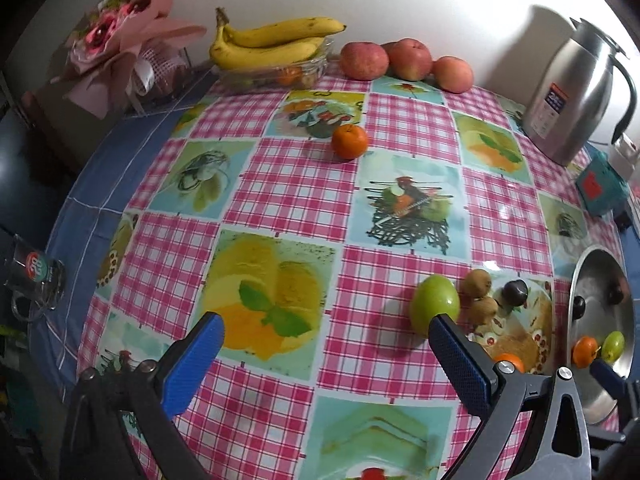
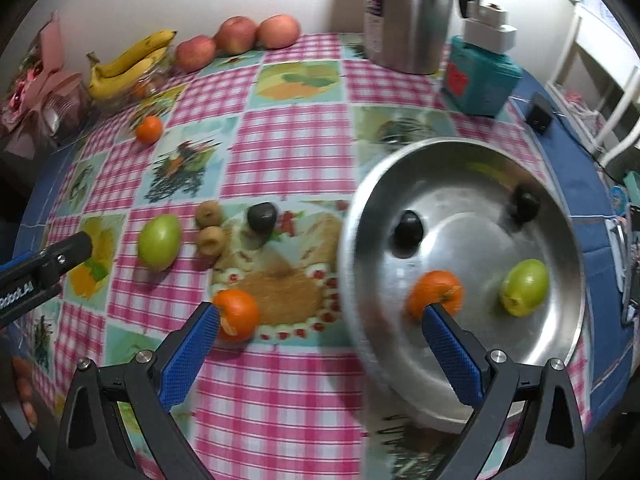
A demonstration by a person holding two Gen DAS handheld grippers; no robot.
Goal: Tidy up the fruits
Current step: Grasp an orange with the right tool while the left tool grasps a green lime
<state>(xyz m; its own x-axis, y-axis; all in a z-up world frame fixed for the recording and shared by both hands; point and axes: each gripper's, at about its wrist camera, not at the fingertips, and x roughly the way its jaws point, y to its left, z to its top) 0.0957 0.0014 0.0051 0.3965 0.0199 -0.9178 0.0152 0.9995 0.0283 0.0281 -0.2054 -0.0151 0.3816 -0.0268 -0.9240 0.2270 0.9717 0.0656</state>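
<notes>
A steel bowl [image 2: 560, 240] at the right holds an orange [image 2: 436, 292], a green fruit [image 2: 524, 288] and a dark plum [image 2: 408, 232]. On the cloth lie an orange [image 2: 236, 314], a green fruit [image 2: 159, 242], two brown kiwis [image 2: 210, 226] and a dark plum [image 2: 262, 216]. Another orange [image 1: 349, 141] lies farther back. My right gripper [image 2: 320, 316] is open and empty above the bowl's left rim. My left gripper [image 1: 326, 326] is open and empty, with the green fruit [image 1: 434, 310] by its right finger.
At the back stand a glass dish with bananas [image 1: 272, 42], three apples [image 1: 404, 60], a steel jug [image 1: 576, 92] and a teal box [image 2: 480, 76]. A pink bouquet [image 1: 120, 40] is back left. A glass mug [image 1: 34, 280] stands by the left table edge.
</notes>
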